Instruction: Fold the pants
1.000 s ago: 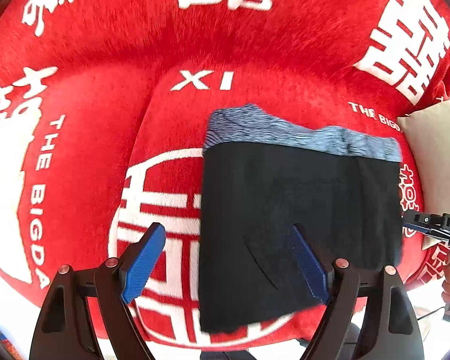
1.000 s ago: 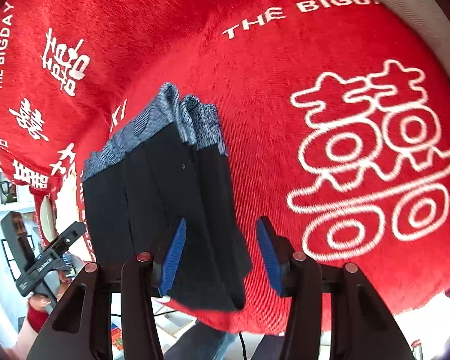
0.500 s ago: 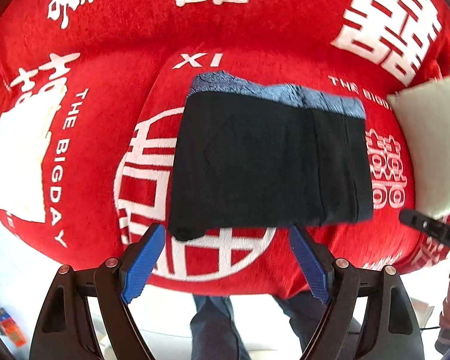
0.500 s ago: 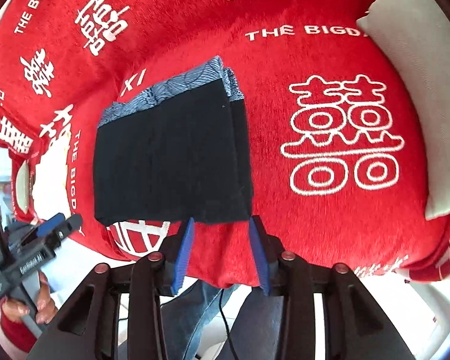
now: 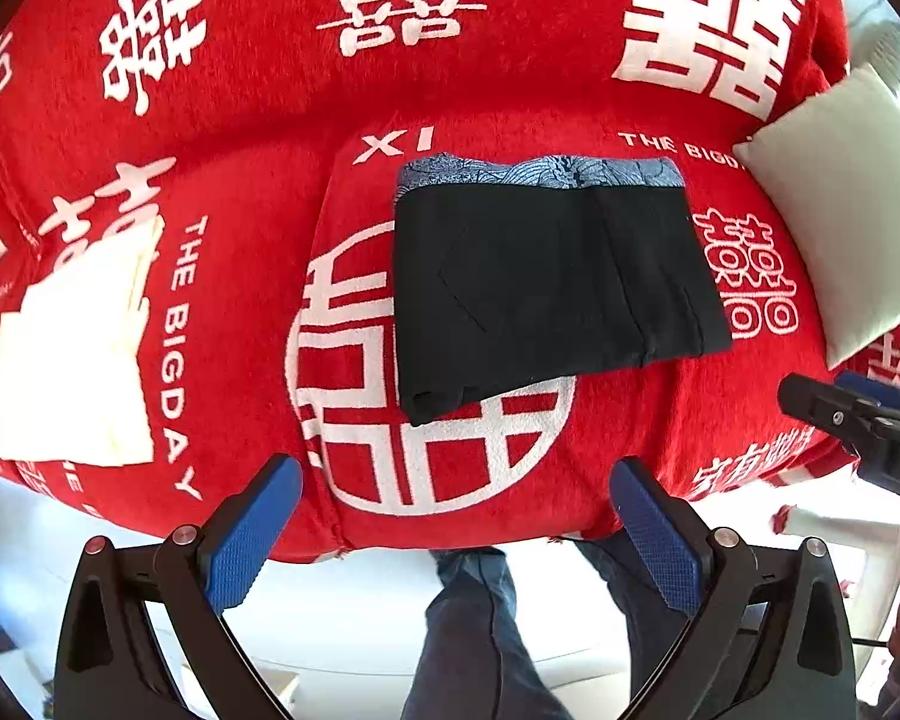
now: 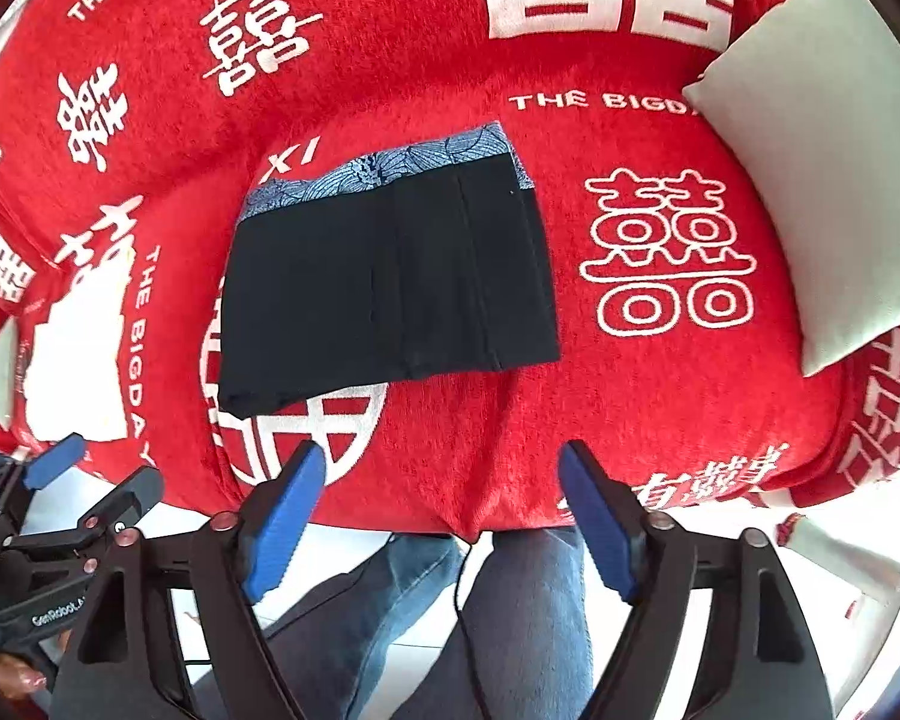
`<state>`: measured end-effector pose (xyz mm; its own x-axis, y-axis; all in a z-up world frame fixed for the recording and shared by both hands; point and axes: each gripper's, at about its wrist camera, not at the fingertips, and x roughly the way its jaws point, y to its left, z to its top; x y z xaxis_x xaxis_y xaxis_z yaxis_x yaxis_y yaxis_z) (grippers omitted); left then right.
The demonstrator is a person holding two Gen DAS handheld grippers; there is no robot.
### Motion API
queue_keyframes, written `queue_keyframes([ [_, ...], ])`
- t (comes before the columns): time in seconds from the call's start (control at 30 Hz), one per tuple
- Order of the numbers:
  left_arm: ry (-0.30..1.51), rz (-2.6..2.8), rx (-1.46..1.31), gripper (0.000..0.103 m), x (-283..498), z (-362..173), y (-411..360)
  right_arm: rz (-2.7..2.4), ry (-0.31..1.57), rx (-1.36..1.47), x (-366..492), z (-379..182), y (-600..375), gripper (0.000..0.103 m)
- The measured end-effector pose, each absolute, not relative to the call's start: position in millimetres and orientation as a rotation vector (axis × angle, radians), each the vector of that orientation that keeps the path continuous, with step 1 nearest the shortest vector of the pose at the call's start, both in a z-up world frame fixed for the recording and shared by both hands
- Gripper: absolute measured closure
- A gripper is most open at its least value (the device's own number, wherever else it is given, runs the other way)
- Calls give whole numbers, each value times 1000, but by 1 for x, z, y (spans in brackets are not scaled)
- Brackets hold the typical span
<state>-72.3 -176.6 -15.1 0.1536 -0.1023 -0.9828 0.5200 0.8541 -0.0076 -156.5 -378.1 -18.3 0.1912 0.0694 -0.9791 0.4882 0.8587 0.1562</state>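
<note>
Pants (image 5: 546, 282): black, blue patterned waistband; lie folded into a compact rectangle on the red sofa cover (image 5: 258, 120), mid-seat, between a cream cloth (image 5: 78, 360) at left and a pillow (image 5: 840, 210) at right. 
Progress: folding looks finished; I judge nothing left but perhaps squaring the near left corner. 
Orientation: waistband at the far edge, fold at the near edge; long axis left–right. 
My left claw (image 5: 456, 534): spread, empty, short of the pants. 
My right claw (image 6: 438, 516): spread, empty.

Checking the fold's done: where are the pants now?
In both views the folded black pants lie centred on the red blanket, over its white circle motif, left of the white pillow.
</note>
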Motion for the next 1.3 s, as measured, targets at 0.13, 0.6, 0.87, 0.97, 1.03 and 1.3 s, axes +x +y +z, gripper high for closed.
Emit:
queue_keyframes([
  [0.13, 1328, -467, 411, 0, -79, -10, -178, -365, 1345, 399, -158, -4, -363, 6],
  [0.6, 1261, -434, 445, 0, -87, 5, -175, -389, 1344, 328, -163, 13, -341, 0],
  [0.87, 1258, -428, 459, 0, -87, 7, -177, -400, 1332, 314, -161, 18, -341, 0],
  [0.97, 1257, -425, 462, 0, -88, 8, -178, -398, 1332, 307, -160, 19, -341, 0],
  [1.03, 1257, -425, 464, 0, -88, 8, -179, -396, 1332, 304, -160, 19, -342, 0],
  [1.3, 1245, -426, 469, 0, -91, 11, -182, -400, 1330, 302, -160, 22, -344, 0],
])
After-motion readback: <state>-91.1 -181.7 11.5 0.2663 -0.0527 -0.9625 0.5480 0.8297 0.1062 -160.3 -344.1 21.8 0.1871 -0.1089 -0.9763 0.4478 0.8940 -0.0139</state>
